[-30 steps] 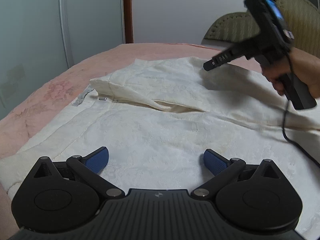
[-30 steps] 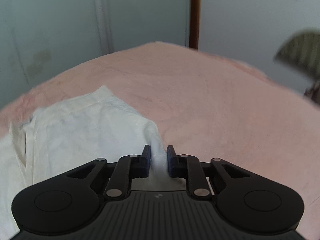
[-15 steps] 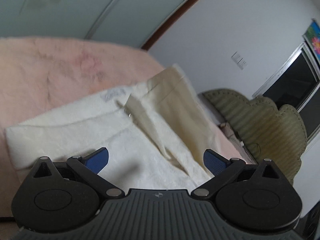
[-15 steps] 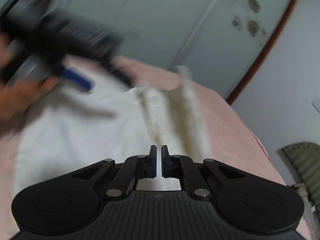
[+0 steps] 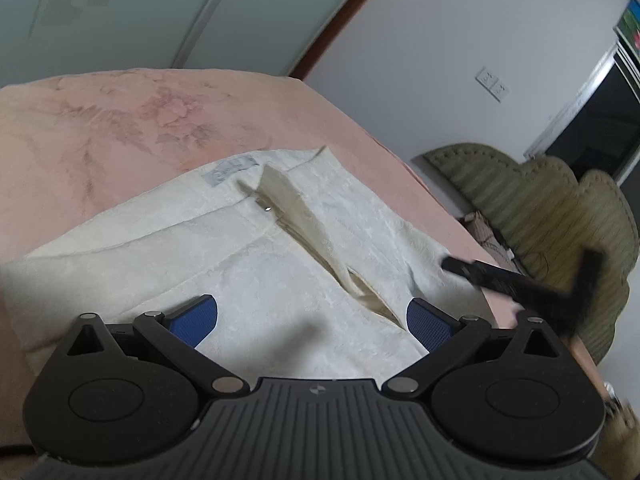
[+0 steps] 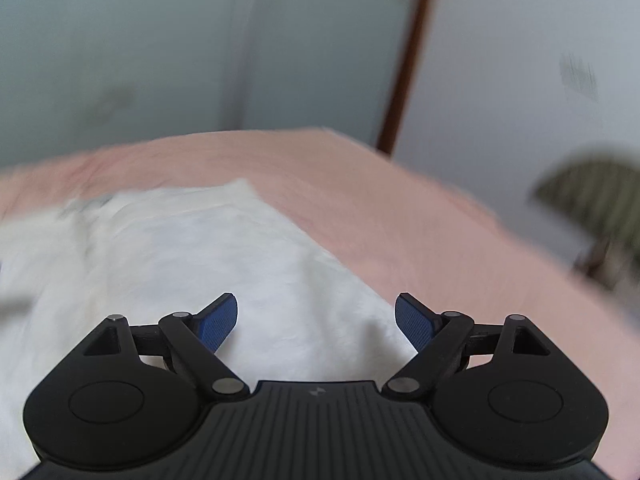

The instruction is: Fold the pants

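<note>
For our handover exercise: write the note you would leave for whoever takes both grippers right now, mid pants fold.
Left gripper: open, holding nothing, above the pants.
Right gripper: jaws opening, nothing between them, cloth below.
Pants: cream, on the pink bed, waistband and label at the far end, fly open.
Done: part of the cloth looks laid over; how far is unclear.
Left: finish folding and smooth flat.

L tool [image 5: 312, 316] wide; R tool [image 6: 316, 320] opening

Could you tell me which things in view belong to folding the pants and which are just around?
Job:
- cream pants
- left gripper, open
- right gripper, jaws opening, nothing pinched

Just around:
- pink bedspread
- green chairs
- wall sockets
</note>
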